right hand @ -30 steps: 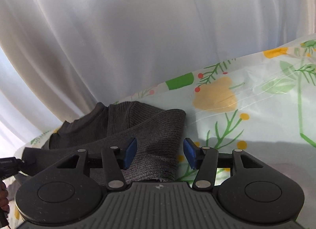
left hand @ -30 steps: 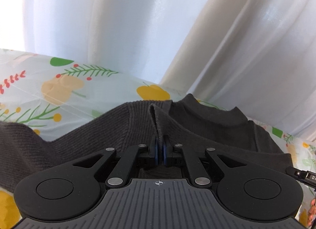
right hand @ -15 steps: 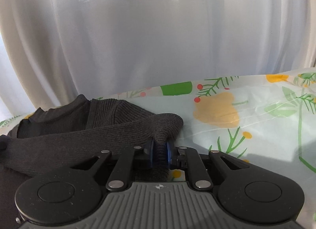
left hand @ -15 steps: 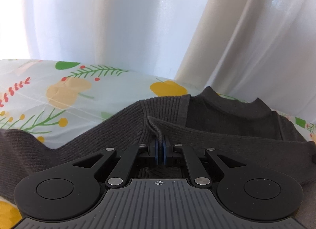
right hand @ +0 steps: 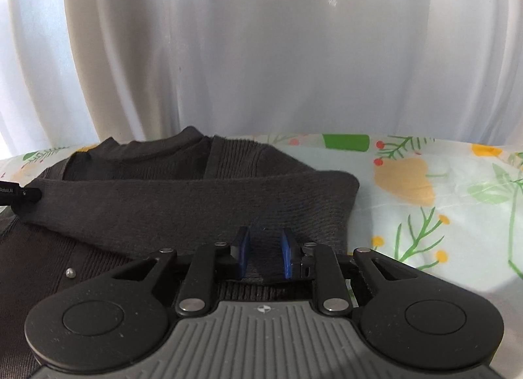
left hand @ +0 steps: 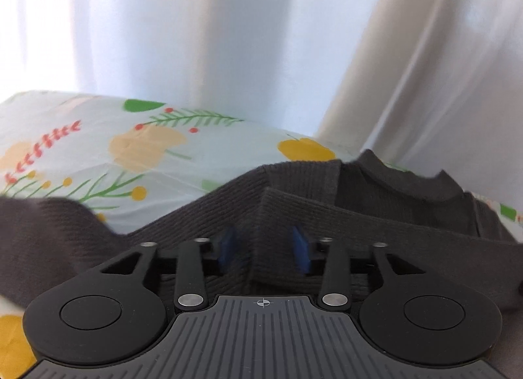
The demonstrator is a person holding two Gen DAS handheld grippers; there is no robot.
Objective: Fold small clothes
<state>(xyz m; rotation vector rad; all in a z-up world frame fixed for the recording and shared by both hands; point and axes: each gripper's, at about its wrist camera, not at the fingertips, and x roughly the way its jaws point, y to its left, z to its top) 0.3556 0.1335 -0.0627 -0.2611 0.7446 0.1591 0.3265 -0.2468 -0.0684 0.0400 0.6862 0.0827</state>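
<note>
- One dark knit sweater (right hand: 183, 202) lies on the floral cloth (right hand: 425, 183) near its far edge, sleeve folded across the chest.
- Left gripper (left hand: 263, 248): jaws have just been opening, releasing the sleeve fold between them.
- Right gripper (right hand: 264, 256): jaws narrowly parted, opening slightly, fabric between them.

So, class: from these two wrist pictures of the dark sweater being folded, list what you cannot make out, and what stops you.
- Sweater hem and lower body: hidden beneath each gripper's housing, both views.
- Left sleeve's far end: cut off at the frame edge, left wrist view.
- Left gripper pads: blurred.
- Right gripper: whether its pads press the knit is unclear.
- Black tip at the edge: cut off, right wrist view.
</note>
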